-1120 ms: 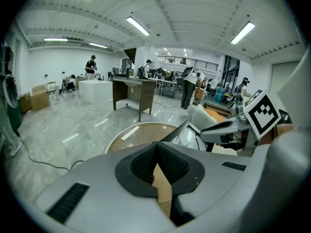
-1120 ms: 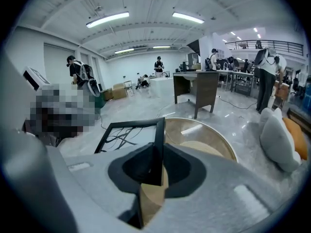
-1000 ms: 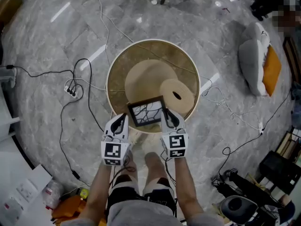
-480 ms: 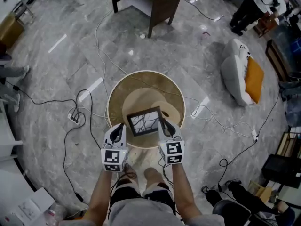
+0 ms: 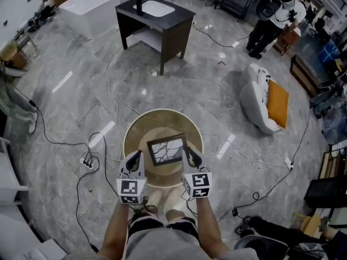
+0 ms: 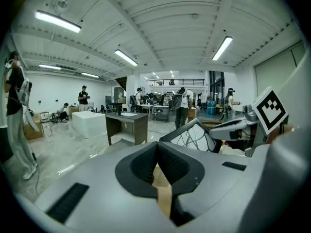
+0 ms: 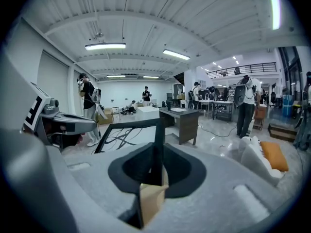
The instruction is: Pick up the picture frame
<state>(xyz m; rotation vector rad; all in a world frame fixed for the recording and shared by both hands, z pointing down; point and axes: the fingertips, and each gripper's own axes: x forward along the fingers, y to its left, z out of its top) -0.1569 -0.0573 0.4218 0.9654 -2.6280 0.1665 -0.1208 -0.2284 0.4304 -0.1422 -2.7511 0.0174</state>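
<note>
The picture frame (image 5: pixel 167 150) hangs over the middle of the round worktop (image 5: pixel 132 130) in the head view. Judging from the level outlook of both gripper views, it is raised clear of the surface.

Right gripper (image 5: pixel 191 157): closed on the frame's right side. In the right gripper view the dark edge of the frame (image 7: pixel 131 135) stands upright between the jaws, and the glazed face extends to the left of them.

Left gripper (image 5: pixel 134 158): jaws together with nothing between them. In the left gripper view the frame (image 6: pixel 192 136) lies to the right of the jaw line, not within it.

Key relation: the frame's long axis runs across, from one gripper toward the other, so the load is carried from one end only. The left gripper sits just beside the frame's near left corner. Whether it touches that corner cannot be determined.

Judgement: the lift is essentially accomplished. The unsupported left end may sag or pivot in the single grip.
</note>
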